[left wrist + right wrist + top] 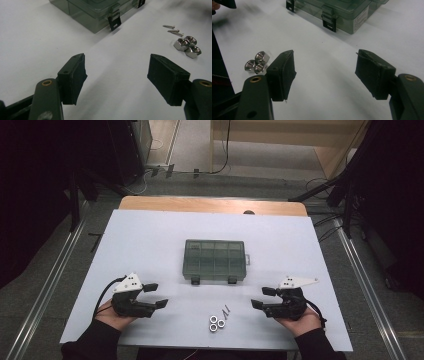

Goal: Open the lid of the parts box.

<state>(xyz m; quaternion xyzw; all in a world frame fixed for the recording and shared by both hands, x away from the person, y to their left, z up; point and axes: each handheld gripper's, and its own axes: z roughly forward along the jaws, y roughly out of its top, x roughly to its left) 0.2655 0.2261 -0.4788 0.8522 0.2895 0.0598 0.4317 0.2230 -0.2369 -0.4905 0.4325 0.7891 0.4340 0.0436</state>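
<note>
Nuts [216,322] lay in a cluster of three near the front edge of the white board [150,245] in the high view, with thin screws [225,310] just beyond them on the right. Farther off, at the board's middle, stood the closed grey box [215,259], its two latches facing the person. The left gripper [156,296] rested at the near left and the right gripper [260,298] at the near right, both pointing inward, both released and empty. Nuts and screws lay between the two, well apart from each. Bare board lay between either gripper and the nuts.

In the left gripper view, the jaws stood wide apart over bare board. The nuts [187,45] lay beyond the right jaw, touching one another, with the screws [173,29] just past them. The box [97,12] sat far on, a latch hanging at its near wall.

In the right gripper view, the jaws also gaped with nothing between them. The nuts [256,62] sat just left of the left jaw, close but apart. The box [337,12] lay beyond, its two latches [329,21] and a white label facing the camera. The other gripper's tip showed in the top left corner.
</note>
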